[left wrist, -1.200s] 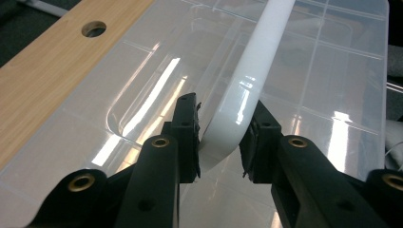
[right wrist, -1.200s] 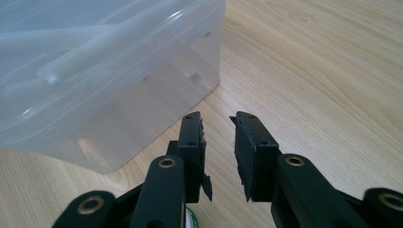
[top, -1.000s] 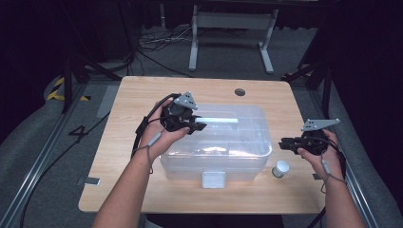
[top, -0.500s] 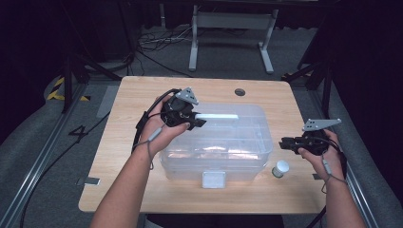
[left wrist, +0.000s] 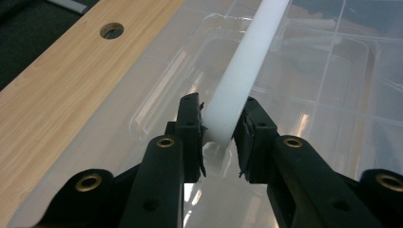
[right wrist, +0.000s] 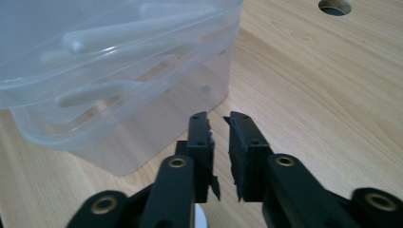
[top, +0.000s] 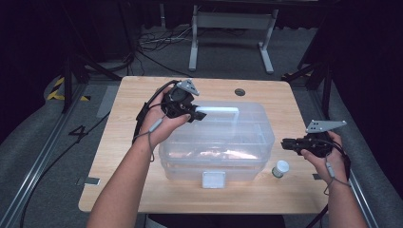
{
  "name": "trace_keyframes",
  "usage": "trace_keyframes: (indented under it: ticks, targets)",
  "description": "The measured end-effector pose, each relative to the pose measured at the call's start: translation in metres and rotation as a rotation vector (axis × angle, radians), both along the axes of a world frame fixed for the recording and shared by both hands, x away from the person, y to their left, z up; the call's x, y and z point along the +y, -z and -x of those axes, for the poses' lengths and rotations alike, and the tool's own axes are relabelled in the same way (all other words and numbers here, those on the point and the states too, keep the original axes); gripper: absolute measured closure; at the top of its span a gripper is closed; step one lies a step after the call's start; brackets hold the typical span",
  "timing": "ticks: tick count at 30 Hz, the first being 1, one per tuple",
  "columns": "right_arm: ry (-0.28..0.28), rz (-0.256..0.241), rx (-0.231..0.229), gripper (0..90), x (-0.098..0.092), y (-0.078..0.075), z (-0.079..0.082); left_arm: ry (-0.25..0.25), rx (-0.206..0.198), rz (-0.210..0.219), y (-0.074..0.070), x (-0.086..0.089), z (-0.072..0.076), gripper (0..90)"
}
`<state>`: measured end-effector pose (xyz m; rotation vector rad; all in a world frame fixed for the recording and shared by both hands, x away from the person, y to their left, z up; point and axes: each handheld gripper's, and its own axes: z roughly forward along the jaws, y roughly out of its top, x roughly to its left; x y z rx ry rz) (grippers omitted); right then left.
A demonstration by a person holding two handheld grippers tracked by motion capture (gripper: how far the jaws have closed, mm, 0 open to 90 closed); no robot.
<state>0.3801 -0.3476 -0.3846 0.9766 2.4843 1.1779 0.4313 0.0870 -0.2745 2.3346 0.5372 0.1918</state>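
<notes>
From above, the clear plastic box (top: pixel 218 142) sits in the middle of the wooden worktop (top: pixel 119 118), lid on, with a white latch (top: pixel 213 179) on its near side and a white handle (top: pixel 219 112) lying along the far part of the lid. The left claw (top: pixel 198 115) is at the handle's left end. The left gripper view brings this close: the two black jaws are clenched on the white handle (left wrist: pixel 240 76), one on each side of the bar, which runs away from them over the ribbed, see-through lid (left wrist: pixel 328 90).

The right claw (top: pixel 286 143) hangs just right of the box, above the worktop, holding nothing. In the right gripper view its jaws stand a narrow gap apart, released, pointing at the box's corner (right wrist: pixel 142 118); pale, long shapes show dimly through the wall. A small white-capped jar (top: pixel 280 168) stands on the worktop near the box's near right corner, just beside the right hand.

The box is cloudy-clear, with rounded corners and pinkish things blurred inside. A round hole (top: pixel 239 91) is cut in the worktop beyond it. Bare wood lies wide on the left of the box and along the far edge; the right strip is narrower, and the near edge runs close under the latch.
</notes>
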Motion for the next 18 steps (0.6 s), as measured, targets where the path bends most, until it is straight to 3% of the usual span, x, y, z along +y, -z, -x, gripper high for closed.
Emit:
trace_keyframes:
  ticks: [4,18]
  targets:
    - [-0.034,-0.007,-0.014,89.2,0.001,-0.002,0.004,-0.010,0.013,0.005,-0.003,0.000,-0.006,73.6]
    - [-0.153,-0.019,-0.057,90.0,0.016,-0.011,0.019,-0.024,0.035,0.011,-0.010,0.000,-0.020,73.3]
